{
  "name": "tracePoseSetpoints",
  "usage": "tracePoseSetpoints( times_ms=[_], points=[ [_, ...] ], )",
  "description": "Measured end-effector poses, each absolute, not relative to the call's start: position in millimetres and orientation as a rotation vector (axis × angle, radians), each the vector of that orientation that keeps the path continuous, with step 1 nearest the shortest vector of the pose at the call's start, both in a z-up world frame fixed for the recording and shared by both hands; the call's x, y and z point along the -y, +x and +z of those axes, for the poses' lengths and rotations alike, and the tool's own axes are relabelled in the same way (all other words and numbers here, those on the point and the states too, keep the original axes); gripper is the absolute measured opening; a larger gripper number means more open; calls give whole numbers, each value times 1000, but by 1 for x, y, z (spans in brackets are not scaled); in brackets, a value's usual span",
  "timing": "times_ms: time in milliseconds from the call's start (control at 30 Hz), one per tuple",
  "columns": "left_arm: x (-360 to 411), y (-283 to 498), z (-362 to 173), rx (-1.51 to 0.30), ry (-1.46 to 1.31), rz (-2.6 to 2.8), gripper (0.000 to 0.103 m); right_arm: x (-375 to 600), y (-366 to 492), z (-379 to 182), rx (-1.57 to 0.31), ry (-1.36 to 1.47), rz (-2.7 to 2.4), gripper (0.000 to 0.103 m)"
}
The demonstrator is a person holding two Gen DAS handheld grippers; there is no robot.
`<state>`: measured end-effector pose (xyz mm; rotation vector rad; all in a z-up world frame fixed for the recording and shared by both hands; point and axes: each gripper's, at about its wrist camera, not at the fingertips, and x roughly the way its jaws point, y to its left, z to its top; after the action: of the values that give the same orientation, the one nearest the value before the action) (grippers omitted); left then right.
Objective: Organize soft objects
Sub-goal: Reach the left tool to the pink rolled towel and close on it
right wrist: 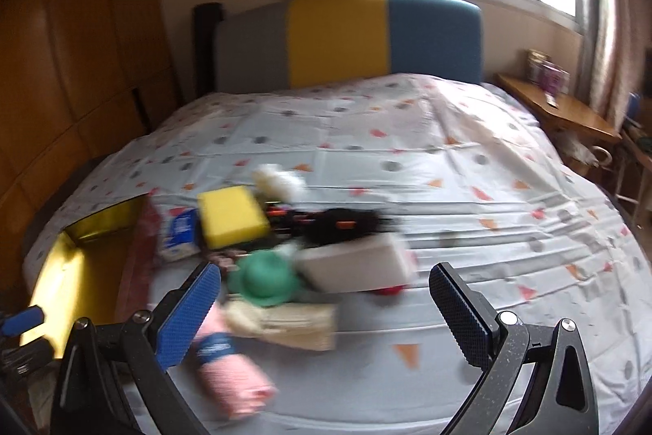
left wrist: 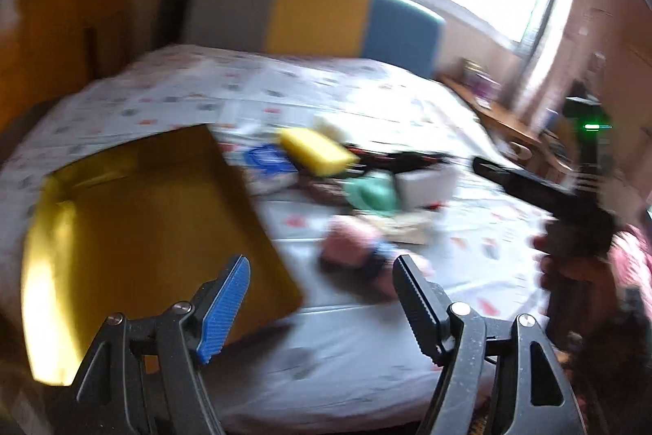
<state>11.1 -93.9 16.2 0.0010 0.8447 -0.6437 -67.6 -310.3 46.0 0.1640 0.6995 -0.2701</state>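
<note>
Nearest on the bed lies a pink rolled cloth with a blue band, its long axis running near-right to far-left, just right of the gold box. Beyond sit a green hat and yellow sponge. Both grippers, left and right, hover with fingers released, grasping nothing.

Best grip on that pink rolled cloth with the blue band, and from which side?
Probably take the pink rolled cloth across its middle, just past the blue band, coming down from above with the right gripper turned across the roll. It lies flat on the bed, long axis running away, with nothing on top of it.
</note>
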Motion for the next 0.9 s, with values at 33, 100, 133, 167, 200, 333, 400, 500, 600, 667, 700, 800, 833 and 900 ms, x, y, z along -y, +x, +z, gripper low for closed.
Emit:
tracePoseSetpoints(
  times_ms=[33, 100, 133, 167, 200, 333, 400, 500, 600, 667, 700, 800, 833, 900],
  points=[
    [107, 14, 15, -877, 11, -675, 74, 320, -68, 43, -703, 176, -288, 103],
    [131, 20, 11, -935, 32, -725, 74, 340, -73, 36, -704, 219, -318, 103],
    [143, 21, 7, -970, 41, -742, 73, 349, -75, 31, -703, 244, -334, 103],
    [158, 26, 0, -1024, 43, -751, 72, 356, -76, 28, -709, 271, -348, 103],
    [167, 27, -3, -1059, 40, -760, 72, 362, -76, 25, -718, 303, -357, 103],
    [200, 39, -32, -1218, 0, -731, 69, 371, -81, 29, -685, 328, -363, 103],
    [207, 47, -45, -1284, -34, -679, 69, 374, -83, 29, -679, 346, -361, 103],
    [211, 54, -60, -1332, -48, -563, 70, 376, -87, 34, -647, 367, -367, 103],
    [216, 59, -71, -1356, -64, -509, 71, 378, -89, 37, -628, 378, -372, 103],
    [220, 62, -75, -1336, -65, -486, 71, 380, -88, 36, -631, 392, -371, 103],
    [224, 62, -77, -1316, -43, -473, 71, 381, -88, 36, -632, 399, -369, 103],
    [238, 51, -74, -1241, 58, -494, 58, 383, -88, 35, -634, 404, -374, 103],
    [240, 48, -74, -1224, 71, -508, 56, 384, -88, 34, -636, 404, -379, 103],
    [239, 37, -71, -1189, 92, -546, 52, 385, -90, 34, -633, 409, -389, 103]
  ],
)
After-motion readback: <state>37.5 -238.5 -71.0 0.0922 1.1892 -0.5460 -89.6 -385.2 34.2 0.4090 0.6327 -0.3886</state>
